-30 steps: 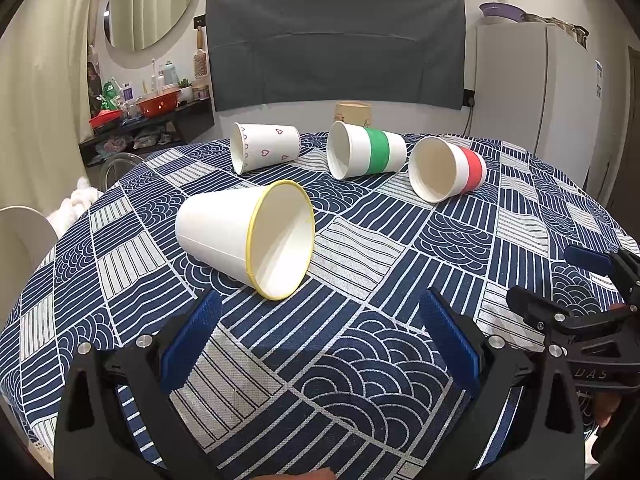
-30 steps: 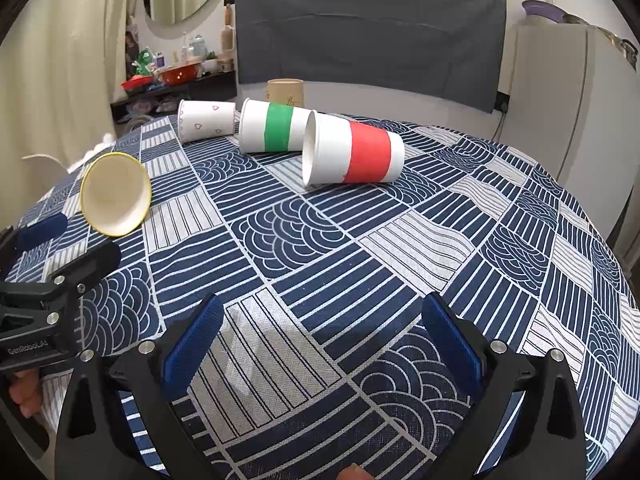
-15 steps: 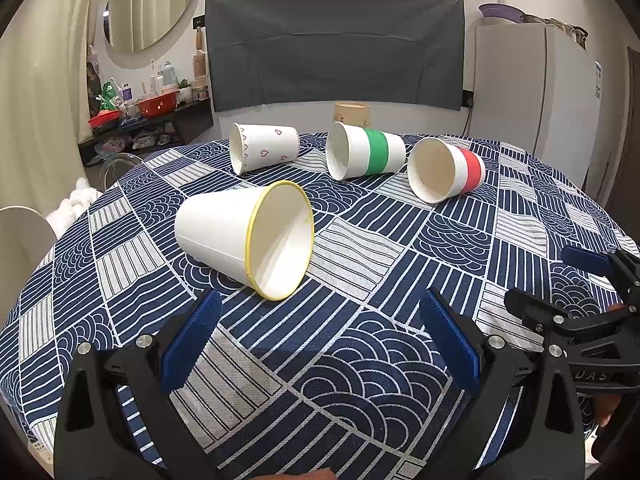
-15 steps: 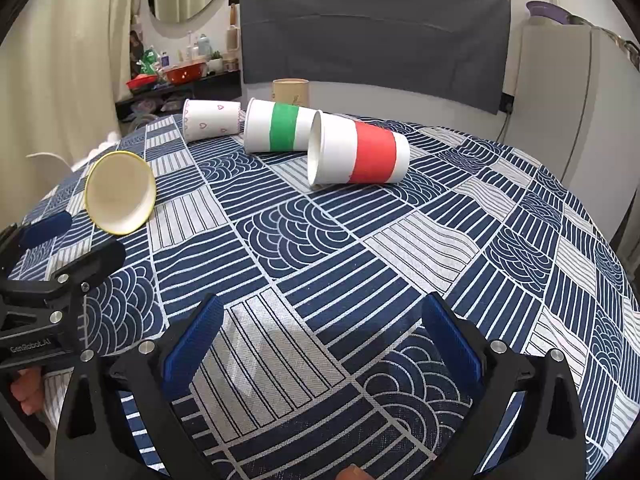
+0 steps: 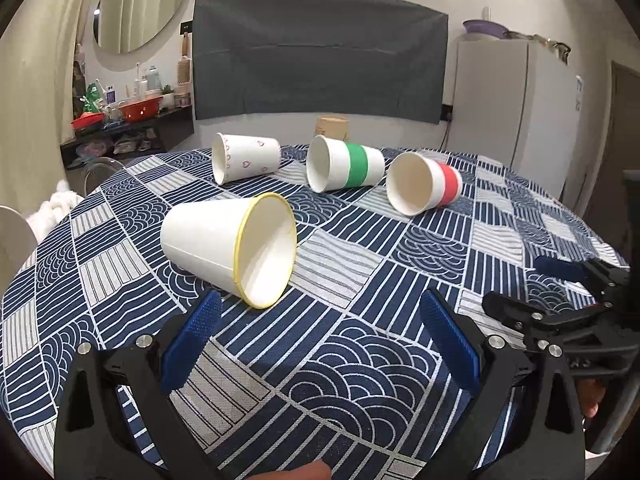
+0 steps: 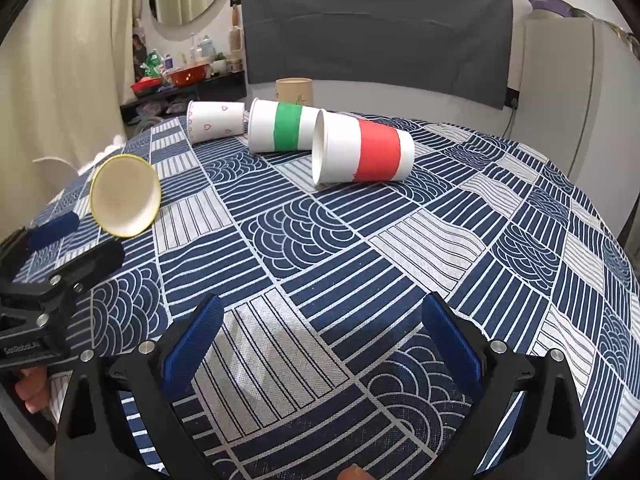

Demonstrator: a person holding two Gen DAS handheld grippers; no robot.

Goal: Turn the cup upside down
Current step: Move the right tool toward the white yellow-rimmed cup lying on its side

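Yellow-rimmed and white, the nearest cup [image 5: 228, 248] is lying on its side on the blue-and-white patterned tablecloth [image 5: 360, 360], its open mouth turning toward the left gripper [image 5: 320, 340] and slightly to the right. That gripper is hovering just short of the rim with its blue pads [image 5: 192, 344] spread wide — nothing is sitting between them. Three more cups are lying on their sides farther back: a heart-printed cup [image 5: 246, 156] on the left, a green-banded cup [image 5: 344, 168] in the middle, and a red-banded cup [image 5: 424, 188] to the right, all with mouths facing roughly this way. Behind them a tan cup [image 5: 333, 127] is standing, though whether it is upright or inverted is hard to judge at that distance.

From the right wrist view, the right gripper [image 6: 320, 344] is also gaping wide and empty over the cloth, well apart from the red-banded cup [image 6: 362, 152] ahead of it. The yellow-rimmed cup [image 6: 125, 195] is showing at the left — just beyond the left gripper [image 6: 68, 240], which is entering at that edge
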